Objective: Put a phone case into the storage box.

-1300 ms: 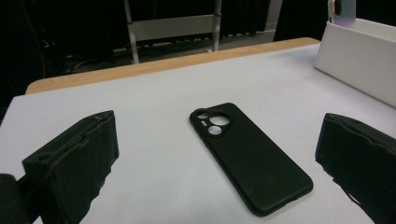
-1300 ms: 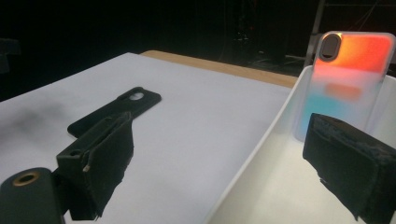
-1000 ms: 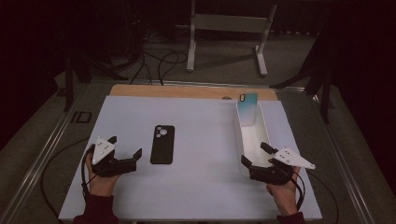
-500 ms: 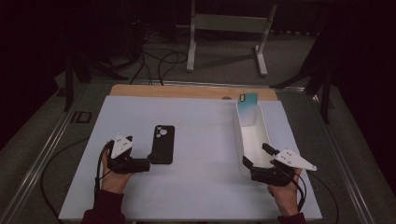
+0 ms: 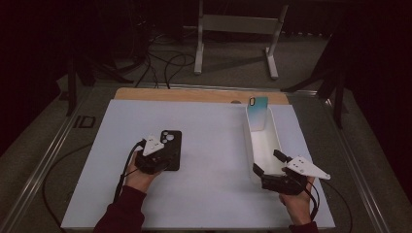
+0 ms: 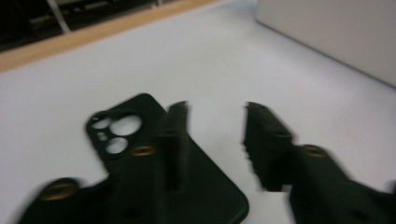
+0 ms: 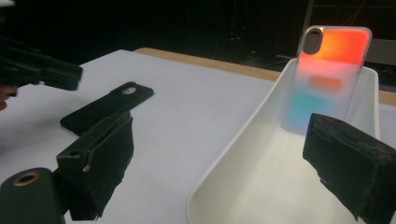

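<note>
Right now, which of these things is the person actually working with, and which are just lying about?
In use:
black phone case, under the left gripper, whose jaws have just been closing
white tray, at the right gripper
colourful phone case, leaning in the tray

Lying about:
metal stand
floor cables

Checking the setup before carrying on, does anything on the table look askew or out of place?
Nothing looks damaged or spilled. The black phone case lies flat on the white table; the iridescent phone case leans upright against the white tray's far end.
</note>
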Demonstrator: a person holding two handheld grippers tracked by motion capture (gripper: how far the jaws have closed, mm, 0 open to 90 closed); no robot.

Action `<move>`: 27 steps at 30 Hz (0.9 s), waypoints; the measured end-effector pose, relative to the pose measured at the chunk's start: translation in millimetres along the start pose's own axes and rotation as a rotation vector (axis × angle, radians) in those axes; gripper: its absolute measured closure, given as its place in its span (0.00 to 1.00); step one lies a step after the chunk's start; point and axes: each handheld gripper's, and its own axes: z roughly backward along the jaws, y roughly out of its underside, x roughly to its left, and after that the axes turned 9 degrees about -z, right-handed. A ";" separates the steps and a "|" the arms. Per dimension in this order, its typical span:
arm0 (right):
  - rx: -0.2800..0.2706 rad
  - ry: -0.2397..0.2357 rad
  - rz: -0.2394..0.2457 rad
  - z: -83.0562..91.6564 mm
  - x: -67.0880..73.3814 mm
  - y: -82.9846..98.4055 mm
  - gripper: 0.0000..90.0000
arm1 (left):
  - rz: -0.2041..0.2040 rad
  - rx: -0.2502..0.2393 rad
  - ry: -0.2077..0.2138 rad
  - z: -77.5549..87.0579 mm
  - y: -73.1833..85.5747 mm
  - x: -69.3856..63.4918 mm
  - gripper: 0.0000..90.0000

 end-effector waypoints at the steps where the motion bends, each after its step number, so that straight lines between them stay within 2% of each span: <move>1: 0.000 -0.001 0.000 0.1 0.0 0.1 0.09 | 0.002 0.013 0.021 -7.5 -0.1 -2.3 0.89; 2: -0.002 -0.003 0.002 0.3 0.2 0.2 0.09 | -0.003 0.029 0.030 -11.8 -0.1 -3.7 0.98; 3: -0.003 -0.002 0.005 0.4 0.1 0.1 0.09 | -0.010 0.052 0.035 -17.5 0.2 -5.5 1.00; 9: -0.008 -0.003 0.003 1.2 -0.8 -0.2 0.09 | -0.030 0.148 0.070 -39.6 5.5 -13.9 1.00; 13: -0.012 -0.004 0.001 1.8 -1.0 -0.6 0.09 | -0.045 0.219 0.061 -47.4 11.6 -16.0 1.00; 16: -0.013 -0.004 0.001 1.9 -1.1 -0.7 0.09 | -0.051 0.230 0.069 -47.2 13.6 -16.4 1.00; 19: -0.015 -0.004 -0.002 2.8 -1.4 -0.9 0.09 | -0.064 0.254 0.053 -38.1 18.0 -14.8 1.00; 23: -0.015 -0.004 0.001 3.2 -1.7 -1.1 0.09 | -0.064 0.254 0.053 -38.1 18.0 -14.8 1.00; 24: -0.022 -0.003 -0.002 4.3 -2.6 -2.1 0.09 | -0.037 0.278 -0.010 -20.6 30.5 -1.9 1.00; 27: -0.023 -0.003 0.001 4.6 -3.1 -2.5 0.09 | 0.016 0.284 -0.062 -9.1 41.3 11.0 1.00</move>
